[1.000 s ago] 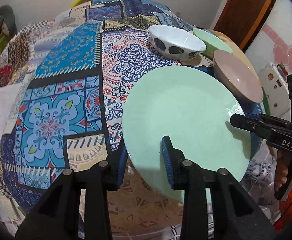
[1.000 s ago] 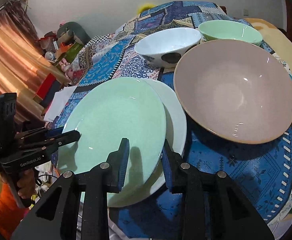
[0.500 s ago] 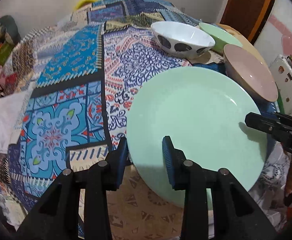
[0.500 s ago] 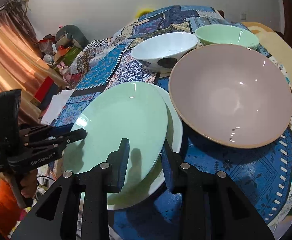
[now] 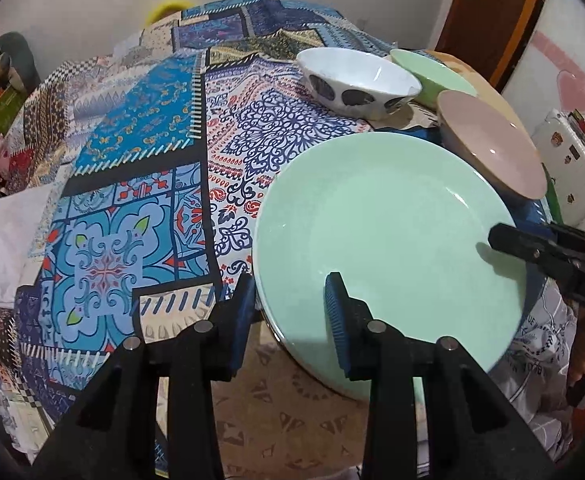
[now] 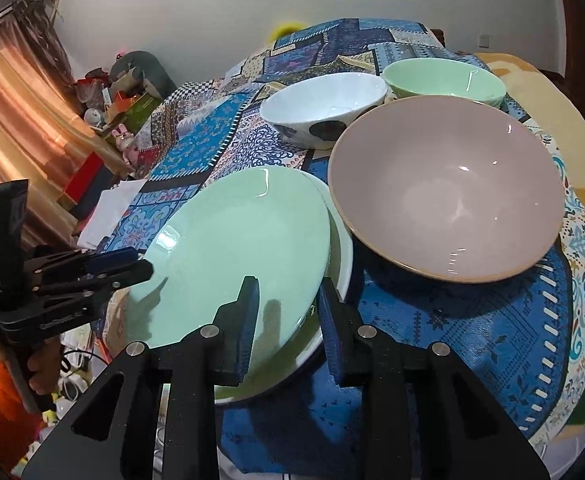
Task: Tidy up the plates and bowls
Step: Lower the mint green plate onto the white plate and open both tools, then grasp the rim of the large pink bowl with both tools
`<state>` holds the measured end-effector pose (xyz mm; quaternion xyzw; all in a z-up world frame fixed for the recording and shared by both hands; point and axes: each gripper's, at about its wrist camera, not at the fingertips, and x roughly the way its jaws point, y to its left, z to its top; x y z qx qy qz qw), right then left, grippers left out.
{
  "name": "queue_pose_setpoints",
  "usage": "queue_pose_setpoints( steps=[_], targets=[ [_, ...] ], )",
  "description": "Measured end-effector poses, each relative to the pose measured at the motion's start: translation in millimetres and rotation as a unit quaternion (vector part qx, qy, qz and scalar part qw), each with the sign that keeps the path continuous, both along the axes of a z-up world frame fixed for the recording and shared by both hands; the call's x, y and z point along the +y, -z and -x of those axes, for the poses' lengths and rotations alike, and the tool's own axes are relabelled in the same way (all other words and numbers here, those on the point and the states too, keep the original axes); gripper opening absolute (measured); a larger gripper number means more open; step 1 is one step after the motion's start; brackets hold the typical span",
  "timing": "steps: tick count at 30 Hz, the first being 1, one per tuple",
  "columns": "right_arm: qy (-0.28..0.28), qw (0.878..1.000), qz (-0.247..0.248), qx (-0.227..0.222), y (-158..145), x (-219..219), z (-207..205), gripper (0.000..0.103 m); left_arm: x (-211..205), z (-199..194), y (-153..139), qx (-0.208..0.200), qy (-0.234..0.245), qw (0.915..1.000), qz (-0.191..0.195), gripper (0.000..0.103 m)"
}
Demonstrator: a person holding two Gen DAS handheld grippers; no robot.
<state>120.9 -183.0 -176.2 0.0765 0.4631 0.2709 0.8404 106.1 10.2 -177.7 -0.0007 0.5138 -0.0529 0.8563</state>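
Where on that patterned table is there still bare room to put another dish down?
The widest free patch of tablecloth lies left of the green plate and before the spotted white bowl. It is crowded on the right, where that bowl, the green bowl, the pink bowl and the white plate bunch together.

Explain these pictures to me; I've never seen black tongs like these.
A person holds a two-finger clamp tool in each hand. Each tool carries a wide-angle camera looking along its fingers. One picture is from the left gripper, the other from the right gripper. On the patterned tablecloth stand a pink bowl, a white spotted bowl and a green bowl. The left gripper clamps the rim of the green plate, which is tilted above a white plate. The right gripper's jaws are closing on another part of that rim.
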Motion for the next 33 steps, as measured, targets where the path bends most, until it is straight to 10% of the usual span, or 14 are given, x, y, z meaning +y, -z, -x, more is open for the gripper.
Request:
queue_pose_setpoints(
  steps=[12, 19, 33],
  targets=[
    [0.053, 0.996, 0.018, -0.062, -33.3, -33.9, 12.2, 0.028, -9.4, 17.5, -45.1, -0.049, -0.003, 0.9985, 0.024, 0.047],
    [0.107, 0.988, 0.032, -0.111, -53.1, -63.5, 10.3, 0.050, -45.2, -0.7, -64.4, -0.080, 0.024, 0.9961, 0.028, 0.065],
    [0.150, 0.983, 0.039, -0.098, -31.9, -105.1, -27.4, 0.059, -108.5, -82.9, -34.4, -0.038, 0.051, 0.9971, 0.042, 0.071]
  ],
)
